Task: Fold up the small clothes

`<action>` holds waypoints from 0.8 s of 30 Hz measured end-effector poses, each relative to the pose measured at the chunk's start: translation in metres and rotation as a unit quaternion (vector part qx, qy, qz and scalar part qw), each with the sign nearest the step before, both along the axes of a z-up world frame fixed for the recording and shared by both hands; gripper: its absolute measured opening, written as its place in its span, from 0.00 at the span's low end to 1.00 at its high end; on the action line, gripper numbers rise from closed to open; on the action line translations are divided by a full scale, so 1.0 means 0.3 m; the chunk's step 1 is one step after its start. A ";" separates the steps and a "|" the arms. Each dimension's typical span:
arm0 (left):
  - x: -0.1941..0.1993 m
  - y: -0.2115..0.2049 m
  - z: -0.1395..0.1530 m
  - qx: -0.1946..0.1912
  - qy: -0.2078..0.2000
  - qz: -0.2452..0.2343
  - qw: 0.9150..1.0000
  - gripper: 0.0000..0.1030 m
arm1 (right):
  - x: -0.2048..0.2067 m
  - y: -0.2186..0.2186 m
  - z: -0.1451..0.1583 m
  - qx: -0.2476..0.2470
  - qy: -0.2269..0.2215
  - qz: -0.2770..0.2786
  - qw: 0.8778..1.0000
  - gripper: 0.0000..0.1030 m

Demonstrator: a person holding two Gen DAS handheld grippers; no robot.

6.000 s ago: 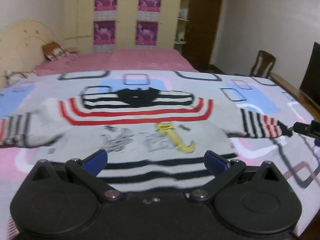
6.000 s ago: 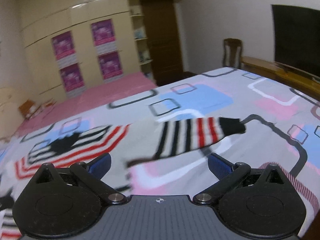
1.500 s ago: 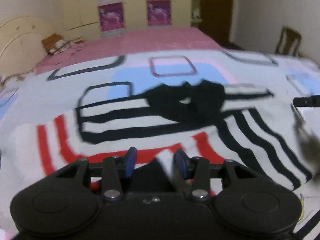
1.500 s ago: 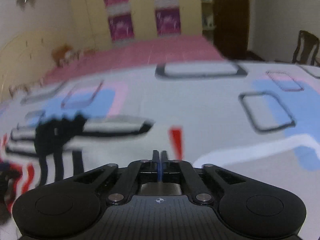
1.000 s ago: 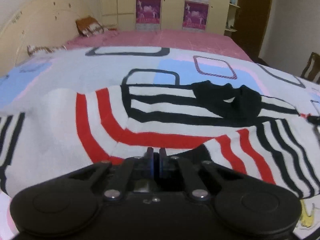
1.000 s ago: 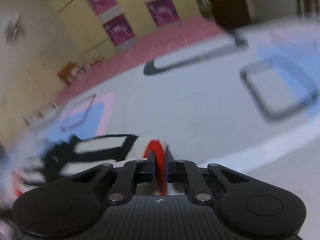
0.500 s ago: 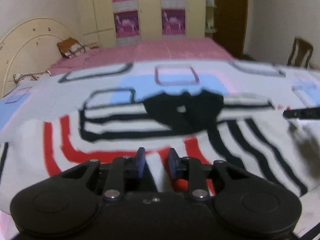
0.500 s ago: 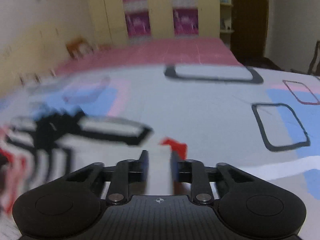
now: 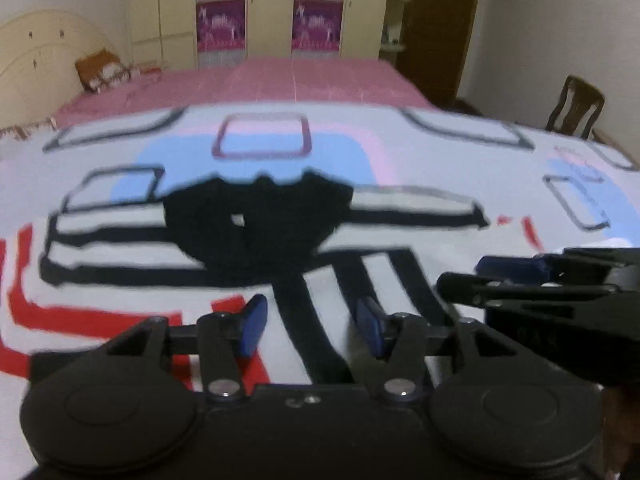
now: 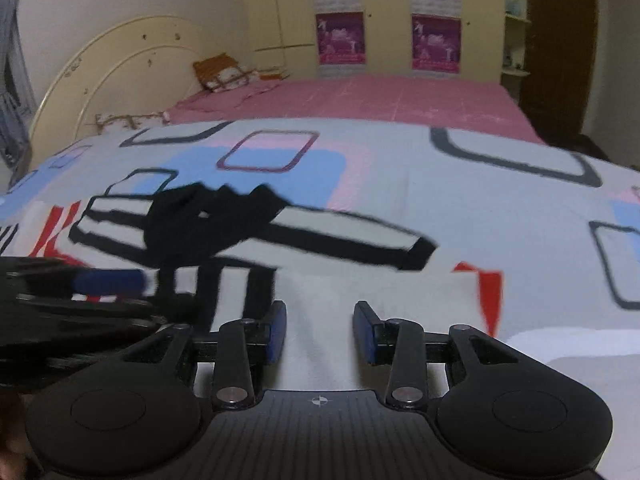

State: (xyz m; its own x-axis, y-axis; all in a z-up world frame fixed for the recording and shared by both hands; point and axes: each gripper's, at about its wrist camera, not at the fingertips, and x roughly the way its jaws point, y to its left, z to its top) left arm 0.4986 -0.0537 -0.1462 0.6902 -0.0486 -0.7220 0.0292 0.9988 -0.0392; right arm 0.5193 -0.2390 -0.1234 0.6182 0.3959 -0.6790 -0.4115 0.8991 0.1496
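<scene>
A small white sweater with black and red stripes and a black collar lies flat on the patterned bedspread. Its right sleeve is folded across the chest, black stripes running toward me. My left gripper is open just above that folded sleeve. My right gripper is open over the white right shoulder area. Each gripper shows in the other's view: the right one at the right edge, the left one at the left edge.
A pink bed with a cream headboard lies behind. Cream wardrobes with purple posters line the far wall. A dark door and a wooden chair are at the right.
Both grippers have opened and let go of the sleeve they carried across the sweater. The sleeve now lies folded on the chest. Both grippers have drawn back slightly.
</scene>
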 end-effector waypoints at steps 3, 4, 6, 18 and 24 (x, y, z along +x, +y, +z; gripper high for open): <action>-0.039 0.053 0.000 0.046 -0.007 0.020 0.999 0.51 | 0.016 -0.056 -0.016 -0.041 -0.017 -0.047 0.998 0.36; -0.055 0.086 0.000 0.054 -0.005 0.032 0.998 0.55 | 0.034 -0.097 -0.023 -0.055 -0.016 -0.076 0.995 0.37; -0.082 0.169 -0.008 0.051 -0.001 0.054 0.997 0.61 | 0.051 -0.178 -0.030 -0.037 0.003 -0.104 0.994 0.37; -0.170 0.111 0.027 0.040 0.003 0.022 0.999 0.57 | -0.098 -0.106 0.001 -0.075 0.023 -0.076 0.994 0.36; -0.224 0.095 0.038 0.050 0.003 0.004 0.999 0.57 | -0.187 -0.083 0.013 -0.086 0.032 -0.062 0.994 0.36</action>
